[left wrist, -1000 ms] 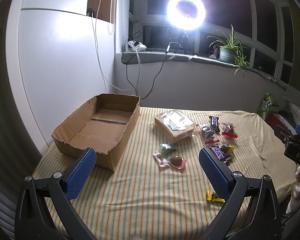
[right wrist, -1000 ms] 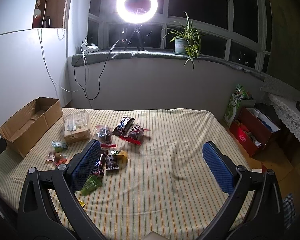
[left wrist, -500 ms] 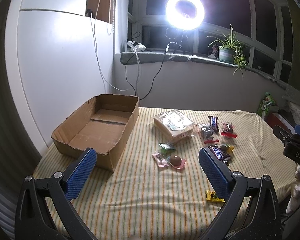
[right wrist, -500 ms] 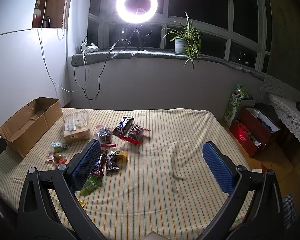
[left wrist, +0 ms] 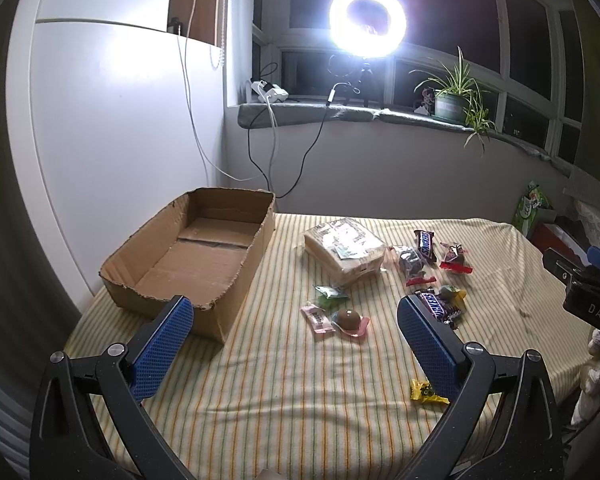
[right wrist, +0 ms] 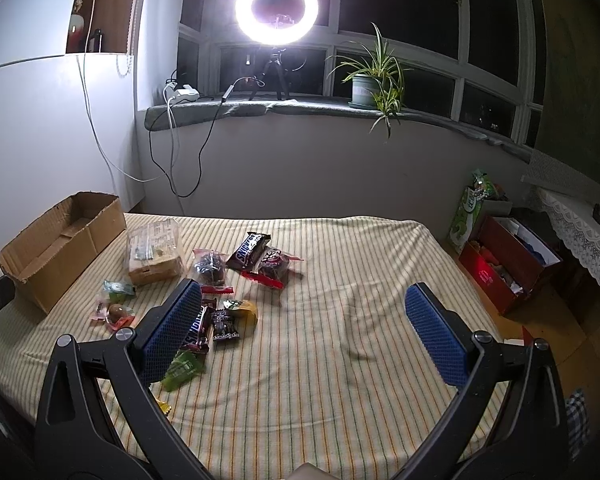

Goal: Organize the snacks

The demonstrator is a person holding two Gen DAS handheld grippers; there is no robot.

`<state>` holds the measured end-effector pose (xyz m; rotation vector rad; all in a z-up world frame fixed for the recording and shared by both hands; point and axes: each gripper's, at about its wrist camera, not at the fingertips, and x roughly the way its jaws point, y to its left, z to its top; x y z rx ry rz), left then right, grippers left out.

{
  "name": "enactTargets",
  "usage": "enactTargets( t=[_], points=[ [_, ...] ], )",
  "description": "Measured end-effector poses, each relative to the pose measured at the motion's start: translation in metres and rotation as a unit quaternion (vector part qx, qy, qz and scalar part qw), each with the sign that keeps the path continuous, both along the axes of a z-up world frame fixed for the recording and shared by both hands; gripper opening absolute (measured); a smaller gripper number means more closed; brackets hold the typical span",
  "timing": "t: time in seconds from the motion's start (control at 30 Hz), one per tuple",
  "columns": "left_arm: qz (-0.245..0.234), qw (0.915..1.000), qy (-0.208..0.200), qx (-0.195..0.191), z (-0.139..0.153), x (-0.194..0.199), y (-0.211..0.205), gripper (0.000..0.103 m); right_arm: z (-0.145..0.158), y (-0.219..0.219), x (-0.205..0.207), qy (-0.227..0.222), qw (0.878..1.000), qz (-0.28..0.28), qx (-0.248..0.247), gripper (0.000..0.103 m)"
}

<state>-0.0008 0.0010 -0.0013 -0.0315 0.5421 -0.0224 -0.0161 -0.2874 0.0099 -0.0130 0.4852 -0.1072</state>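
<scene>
Left claw [left wrist: 296, 344]: jaws spread wide, holding nothing, raised above the near part of the bed [left wrist: 284, 408]. Right claw [right wrist: 304, 332]: likewise spread wide and empty, raised over the bed's near edge.

Left wrist view: an open cardboard box [left wrist: 192, 256] with nothing visible inside sits just ahead of the left finger. Between the fingers and ahead lie a pink wrapper [left wrist: 317, 318], a chocolate ball on a pink wrapper [left wrist: 350, 320] and a green packet [left wrist: 331, 293]; a large clear-wrapped pack [left wrist: 346, 250] lies further ahead. A Snickers bar [left wrist: 436, 305] lies just beyond the right finger, and a yellow wrapper [left wrist: 426, 392] lies just inside it.

Right wrist view: the same snacks cluster at and beyond the left finger. This view alone shows a green packet [right wrist: 182, 368] beside that finger and bare bedcover between the fingers.

Room: striped yellow bedcover, lit ring light [right wrist: 277, 9] and potted plant [right wrist: 370, 80] on the sill [right wrist: 300, 110], dark windows.
</scene>
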Motion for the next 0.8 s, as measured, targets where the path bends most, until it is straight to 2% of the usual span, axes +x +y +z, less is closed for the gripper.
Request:
enactTargets(
  t=[0.8],
  points=[
    [-0.004, 1.0000, 0.004, -0.002, -0.0034, -0.0028, -0.0016, 0.099, -0.0059, 0.0029, 0.0014, 0.006, 1.000, 0.007, -0.003, 0.103]
  ],
)
